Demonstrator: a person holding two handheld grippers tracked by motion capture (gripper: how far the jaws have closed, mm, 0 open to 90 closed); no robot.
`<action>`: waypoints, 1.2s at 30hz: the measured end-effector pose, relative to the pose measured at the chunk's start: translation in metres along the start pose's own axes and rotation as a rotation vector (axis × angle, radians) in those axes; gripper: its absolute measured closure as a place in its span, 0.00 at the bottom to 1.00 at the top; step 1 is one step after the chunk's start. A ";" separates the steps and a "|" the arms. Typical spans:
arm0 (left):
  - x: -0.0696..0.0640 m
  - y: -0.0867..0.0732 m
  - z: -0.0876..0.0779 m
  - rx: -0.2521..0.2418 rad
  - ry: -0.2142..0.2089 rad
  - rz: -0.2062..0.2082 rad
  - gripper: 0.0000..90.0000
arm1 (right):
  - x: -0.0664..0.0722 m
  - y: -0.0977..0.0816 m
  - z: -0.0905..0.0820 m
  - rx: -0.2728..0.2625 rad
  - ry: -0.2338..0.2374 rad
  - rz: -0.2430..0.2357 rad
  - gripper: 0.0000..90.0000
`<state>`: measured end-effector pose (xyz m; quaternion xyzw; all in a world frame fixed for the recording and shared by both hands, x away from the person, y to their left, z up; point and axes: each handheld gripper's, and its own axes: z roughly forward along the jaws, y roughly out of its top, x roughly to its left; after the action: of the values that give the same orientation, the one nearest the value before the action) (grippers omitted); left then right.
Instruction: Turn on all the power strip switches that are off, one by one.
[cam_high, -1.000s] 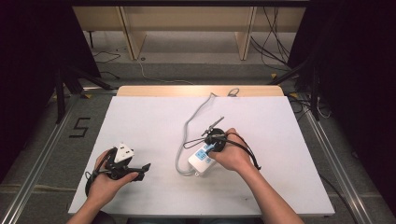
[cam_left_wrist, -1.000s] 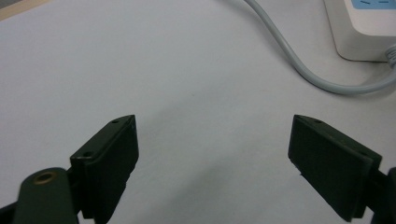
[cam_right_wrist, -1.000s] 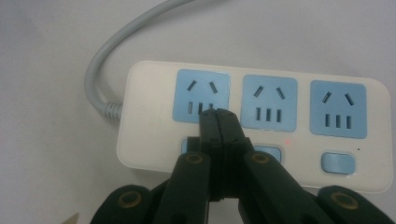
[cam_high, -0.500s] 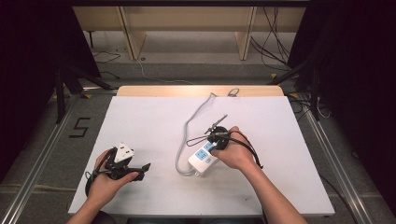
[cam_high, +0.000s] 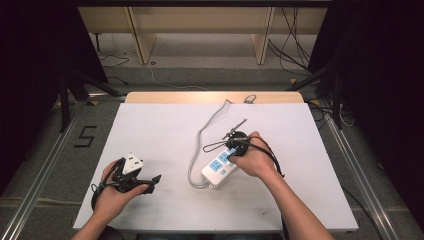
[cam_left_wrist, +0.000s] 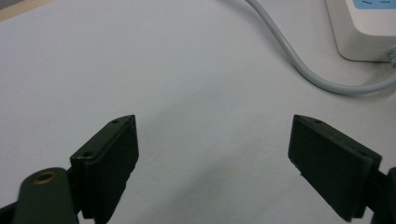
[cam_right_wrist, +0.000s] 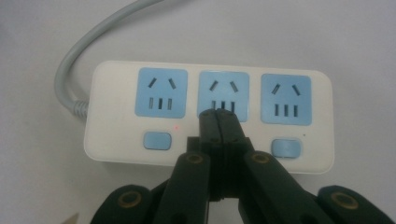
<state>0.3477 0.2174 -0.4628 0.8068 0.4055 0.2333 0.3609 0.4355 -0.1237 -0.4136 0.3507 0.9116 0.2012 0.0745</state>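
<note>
I am watching the white tabletop (cam_high: 165, 125) in a dark room; right gripper (cam_right_wrist: 219, 114) jaws together over the power strip (cam_right_wrist: 116, 144), left gripper (cam_left_wrist: 212, 154) jaws apart.

One legible sign is showing: a large black numeral "5" (cam_high: 85, 136) is lying on the grey floor just left of the table's (cam_high: 165, 115) far left part, seen in the high view, drawn in blocky strokes and reading upright from the person's side. The white power strip (cam_right_wrist: 210, 116) is bearing no readable lettering, brand or rating in the right gripper view; its three blue socket faces and blue buttons are appearing plain, with only a small red dot (cam_right_wrist: 176, 127) glowing beside the left button. Nothing else is carrying text that can be read.
</note>
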 end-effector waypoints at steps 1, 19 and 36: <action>0.000 0.000 0.000 0.000 0.000 0.000 0.18 | -0.001 0.000 0.000 -0.002 -0.004 0.007 1.00; 0.000 0.000 0.000 -0.002 0.002 0.000 0.18 | -0.016 0.001 -0.005 -0.009 -0.031 0.030 1.00; 0.000 0.000 0.000 0.000 0.006 0.007 0.18 | -0.034 0.000 -0.007 -0.008 -0.064 0.066 1.00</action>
<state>0.3475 0.2175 -0.4623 0.8075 0.4039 0.2368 0.3588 0.4587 -0.1483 -0.4068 0.3864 0.8959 0.1958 0.0984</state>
